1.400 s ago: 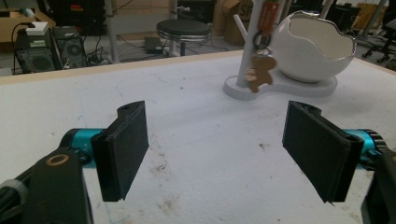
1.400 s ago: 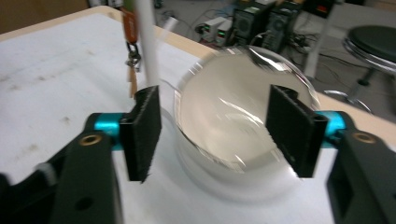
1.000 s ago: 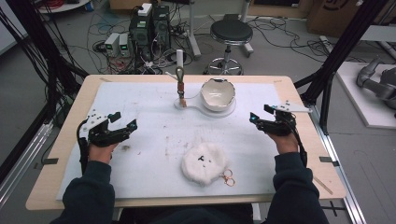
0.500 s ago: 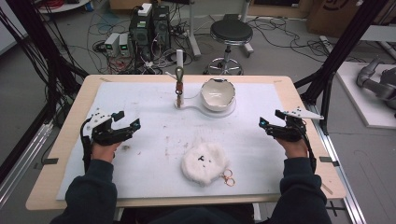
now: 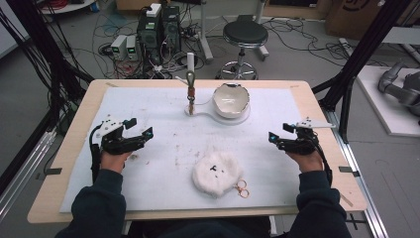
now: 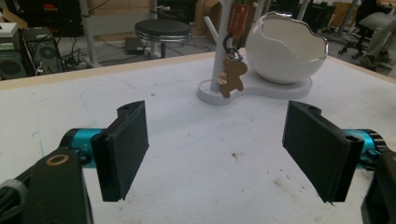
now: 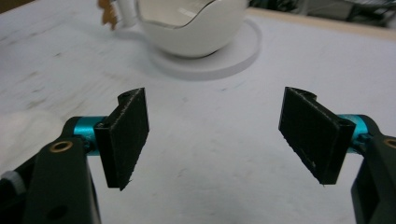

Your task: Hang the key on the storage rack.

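Note:
A white fluffy round pouch [image 5: 217,174] with a small gold key ring [image 5: 241,188] lies near the table's front middle. At the back stands a white eggshell-shaped bowl [image 5: 230,100] [image 6: 285,50] [image 7: 191,25] on a white base, beside a post [image 5: 190,85] with a brown gingerbread charm [image 6: 230,78] hanging from it. My left gripper [image 5: 139,131] [image 6: 224,156] hovers open over the left of the mat, empty. My right gripper [image 5: 279,137] [image 7: 215,142] stands open and empty at the right, turned toward the bowl.
A white mat [image 5: 163,163] with dark specks covers the wooden table [image 5: 69,148]. Beyond the far edge are a black stool [image 5: 244,35], computer boxes [image 5: 159,27] and floor cables. Black frame posts [image 5: 356,59] rise at both sides.
My right gripper has drawn slightly back toward the table's right edge and turned. The left gripper has shifted a little. Both stay open and empty.

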The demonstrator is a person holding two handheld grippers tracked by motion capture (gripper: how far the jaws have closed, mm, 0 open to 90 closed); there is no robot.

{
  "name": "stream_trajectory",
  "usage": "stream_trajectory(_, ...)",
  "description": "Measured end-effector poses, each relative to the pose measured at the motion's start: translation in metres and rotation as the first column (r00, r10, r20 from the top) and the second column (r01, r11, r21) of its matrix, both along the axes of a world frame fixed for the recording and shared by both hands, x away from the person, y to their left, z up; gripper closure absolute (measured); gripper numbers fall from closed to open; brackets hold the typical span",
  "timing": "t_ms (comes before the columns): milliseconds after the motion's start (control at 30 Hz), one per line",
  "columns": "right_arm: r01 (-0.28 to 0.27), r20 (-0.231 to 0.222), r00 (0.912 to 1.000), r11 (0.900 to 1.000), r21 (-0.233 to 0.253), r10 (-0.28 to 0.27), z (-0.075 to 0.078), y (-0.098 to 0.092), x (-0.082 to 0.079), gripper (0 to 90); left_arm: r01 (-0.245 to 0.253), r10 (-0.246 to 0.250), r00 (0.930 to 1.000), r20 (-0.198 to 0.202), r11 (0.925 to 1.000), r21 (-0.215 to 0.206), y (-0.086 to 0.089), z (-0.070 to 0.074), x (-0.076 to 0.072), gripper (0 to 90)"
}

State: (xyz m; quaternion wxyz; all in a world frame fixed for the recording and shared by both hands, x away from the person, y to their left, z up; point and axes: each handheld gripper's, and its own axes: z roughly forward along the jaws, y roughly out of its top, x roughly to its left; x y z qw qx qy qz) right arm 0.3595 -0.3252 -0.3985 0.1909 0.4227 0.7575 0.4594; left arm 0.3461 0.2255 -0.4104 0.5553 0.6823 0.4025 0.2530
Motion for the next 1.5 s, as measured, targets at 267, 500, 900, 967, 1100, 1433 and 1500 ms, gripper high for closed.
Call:
stream_trajectory(267,-0.280,-0.166,0.9487,0.959,-0.046,0.269,-0.030,0.068,-0.014,33.1,0.057,-0.057,0.9984,-0.006,0.9983,0.015,-0.019,0.002,-0.004,22.4)
stream_trajectory(500,-0.398,-0.230,0.8856,0.915,0.071,0.403,-0.034,0.092,-0.016,33.0,0.098,-0.098,0.9950,-0.020,0.9947,0.031,-0.027,0.001,-0.005,22.4)
stream_trajectory(900,-0.520,-0.280,0.8326,0.849,-0.097,0.478,-0.038,0.111,-0.026,78.1,0.154,-0.152,0.9873,-0.048,0.9873,0.040,-0.036,-0.002,-0.004,22.4)
stream_trajectory(967,-0.516,-0.245,0.8422,0.849,-0.111,0.480,-0.036,0.112,-0.027,78.8,0.166,-0.163,0.9850,-0.056,0.9855,0.037,-0.038,-0.003,-0.004,22.4)
stream_trajectory(1100,-0.472,-0.118,0.8791,0.877,-0.084,0.462,-0.024,0.105,-0.026,79.3,0.199,-0.196,0.9782,-0.070,0.9790,0.045,-0.043,-0.005,-0.004,22.4)
stream_trajectory(1433,-0.354,0.014,0.9350,0.935,0.014,0.354,-0.002,0.083,-0.022,80.0,0.152,-0.150,0.9865,-0.066,0.9879,0.029,-0.032,-0.006,-0.003,22.4)
stream_trajectory(1500,-0.318,0.052,0.9468,0.948,0.001,0.318,0.006,0.080,-0.021,80.1,0.139,-0.137,0.9886,-0.062,0.9899,0.027,-0.029,-0.005,-0.003,22.4)
